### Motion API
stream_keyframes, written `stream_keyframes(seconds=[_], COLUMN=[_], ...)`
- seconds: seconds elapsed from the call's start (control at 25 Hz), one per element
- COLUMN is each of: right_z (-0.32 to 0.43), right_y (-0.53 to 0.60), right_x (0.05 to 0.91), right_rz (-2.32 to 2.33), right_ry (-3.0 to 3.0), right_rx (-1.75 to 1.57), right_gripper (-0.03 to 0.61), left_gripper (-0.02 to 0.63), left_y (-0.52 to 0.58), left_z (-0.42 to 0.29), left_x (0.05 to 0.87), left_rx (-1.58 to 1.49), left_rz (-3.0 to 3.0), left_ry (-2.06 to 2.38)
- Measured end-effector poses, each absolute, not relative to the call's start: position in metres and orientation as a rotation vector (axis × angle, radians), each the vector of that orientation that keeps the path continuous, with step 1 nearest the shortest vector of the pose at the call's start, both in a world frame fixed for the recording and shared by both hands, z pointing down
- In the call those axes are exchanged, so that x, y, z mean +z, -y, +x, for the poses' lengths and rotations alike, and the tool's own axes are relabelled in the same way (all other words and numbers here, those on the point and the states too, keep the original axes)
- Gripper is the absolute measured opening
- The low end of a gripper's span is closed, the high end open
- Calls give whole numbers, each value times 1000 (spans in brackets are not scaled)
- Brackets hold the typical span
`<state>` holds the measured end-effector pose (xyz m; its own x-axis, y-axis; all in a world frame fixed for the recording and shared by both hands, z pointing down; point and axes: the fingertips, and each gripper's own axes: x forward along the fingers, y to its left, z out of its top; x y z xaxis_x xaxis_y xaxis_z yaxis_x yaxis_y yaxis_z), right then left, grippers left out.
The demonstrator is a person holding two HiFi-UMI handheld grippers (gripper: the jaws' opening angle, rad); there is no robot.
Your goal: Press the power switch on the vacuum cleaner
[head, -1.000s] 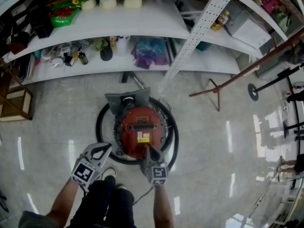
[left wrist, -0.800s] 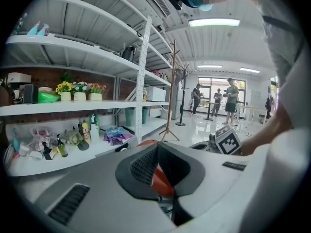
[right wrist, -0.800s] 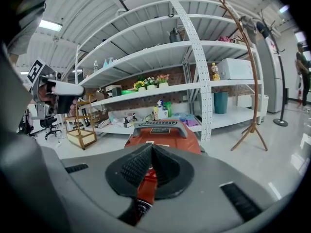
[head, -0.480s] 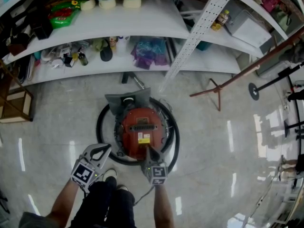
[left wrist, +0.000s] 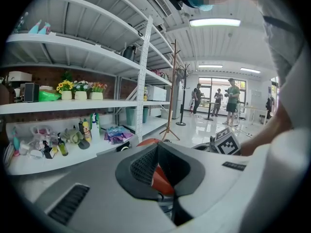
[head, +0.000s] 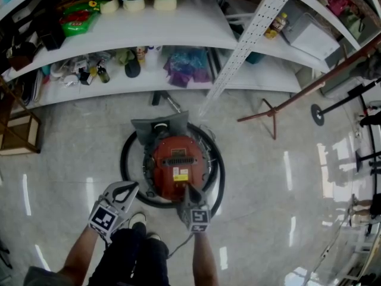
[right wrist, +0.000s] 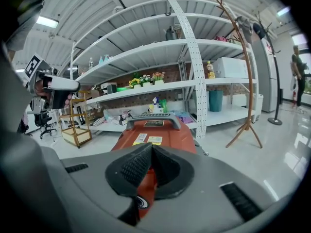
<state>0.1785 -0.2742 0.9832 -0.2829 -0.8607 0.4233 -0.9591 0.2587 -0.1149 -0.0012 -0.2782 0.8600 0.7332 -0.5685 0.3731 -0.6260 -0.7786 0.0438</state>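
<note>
Hardly anything has shifted: my right gripper (head: 187, 187), fingers together, still rests against the vacuum (head: 177, 162), left gripper (head: 132, 186) idle, fingers also together, so the press seems ongoing.

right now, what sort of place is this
Probably a showroom or staged test space: long white shelving holding potted flowers and bottles, a wooden coat stand, and a red vacuum cleaner on a glossy floor.

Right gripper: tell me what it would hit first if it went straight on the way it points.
The red vacuum cleaner. The right gripper, jaws together, points straight at the near end of its body. It looks very close, but whether the tips already touch it cannot be told.
</note>
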Motion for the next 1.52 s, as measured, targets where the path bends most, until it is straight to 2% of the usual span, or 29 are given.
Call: stream_keyframes(seconds=[0.16,0.64,1.52], right_z=[176,176,179], right_y=[276,277,276], right_x=[985,993,995], right_rz=[1651,1626,1704], right_ry=[2233,2163,2211], right_rx=[397,321,430], right_gripper=[11,11,11], left_gripper=[9,9,9], left_y=[279,278,280], left_z=[-2,-6,-2], left_x=[859,864,866], left_rx=[507,510,526], left_rz=[2761,2750,2759], left_ry=[956,949,936])
